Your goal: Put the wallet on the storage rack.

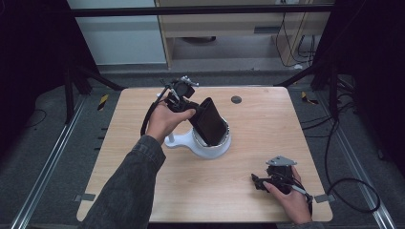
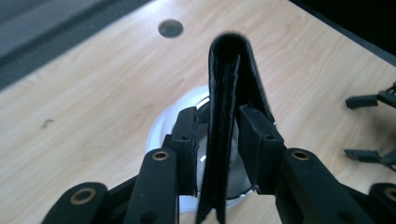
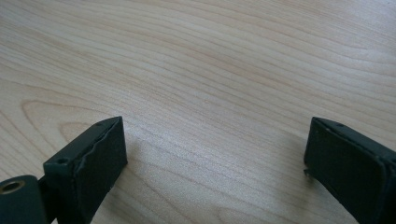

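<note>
A black folded wallet (image 1: 209, 121) stands tilted with its lower end inside a white pot (image 1: 213, 152) that has a side handle, near the middle of the wooden table (image 1: 143, 191). My left gripper (image 1: 195, 114) reaches in from the left at the wallet's upper part. In the left gripper view the wallet (image 2: 229, 93) sits between the jaws of my left gripper (image 2: 217, 128). A slit of the pot (image 2: 161, 130) shows beside the left pad, so the jaws are open. My right gripper (image 1: 258, 182) rests near the table's front right corner. My right gripper (image 3: 215, 154) is open over bare wood.
A grey round cap (image 1: 236, 99) is set in the table behind the pot. Black frame struts (image 1: 305, 74) and cables (image 1: 353, 191) surround the table on the floor. My right gripper's fingers (image 2: 362, 101) show at the far right of the left gripper view.
</note>
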Available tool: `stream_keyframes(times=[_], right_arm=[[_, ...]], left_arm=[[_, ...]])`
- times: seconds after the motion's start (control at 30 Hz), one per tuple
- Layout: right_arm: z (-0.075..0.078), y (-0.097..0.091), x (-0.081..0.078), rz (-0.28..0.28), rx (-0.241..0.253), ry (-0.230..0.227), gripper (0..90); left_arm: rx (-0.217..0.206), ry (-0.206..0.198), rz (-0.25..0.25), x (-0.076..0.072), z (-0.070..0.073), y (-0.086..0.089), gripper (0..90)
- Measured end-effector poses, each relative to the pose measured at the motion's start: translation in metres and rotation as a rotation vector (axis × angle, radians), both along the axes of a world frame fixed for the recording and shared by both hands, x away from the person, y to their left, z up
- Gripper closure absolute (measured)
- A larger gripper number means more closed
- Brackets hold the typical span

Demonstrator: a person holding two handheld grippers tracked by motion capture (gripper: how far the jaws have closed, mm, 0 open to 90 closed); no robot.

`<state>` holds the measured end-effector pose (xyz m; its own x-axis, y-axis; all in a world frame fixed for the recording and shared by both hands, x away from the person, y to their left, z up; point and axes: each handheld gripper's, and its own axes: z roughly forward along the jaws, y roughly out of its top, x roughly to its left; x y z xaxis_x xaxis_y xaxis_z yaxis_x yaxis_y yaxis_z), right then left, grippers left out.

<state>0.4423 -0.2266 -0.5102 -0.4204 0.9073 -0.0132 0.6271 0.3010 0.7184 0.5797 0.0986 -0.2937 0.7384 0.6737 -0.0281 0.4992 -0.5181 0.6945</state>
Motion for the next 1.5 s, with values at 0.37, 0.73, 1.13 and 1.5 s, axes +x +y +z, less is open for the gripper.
stream_keyframes(times=[0.37,0.73,1.13,1.5], right_arm=[[0.0,0.0,0.0,0.001,0.0,0.001,5.8],[0.0,0.0,-0.001,0.003,-0.003,0.001,5.7],[0.0,0.0,-0.001,-0.002,-0.008,-0.002,5.4],[-0.002,0.0,-0.001,-0.006,0.01,-0.011,3.1]], left_arm=[[-0.033,-0.08,0.017,-0.01,0.02,0.011,62.1],[-0.096,-0.185,-0.025,-0.032,0.039,0.023,41.3],[-0.159,-0.214,-0.085,-0.078,0.027,0.029,6.6],[-0.186,-0.228,-0.115,-0.114,0.005,0.044,5.3]])
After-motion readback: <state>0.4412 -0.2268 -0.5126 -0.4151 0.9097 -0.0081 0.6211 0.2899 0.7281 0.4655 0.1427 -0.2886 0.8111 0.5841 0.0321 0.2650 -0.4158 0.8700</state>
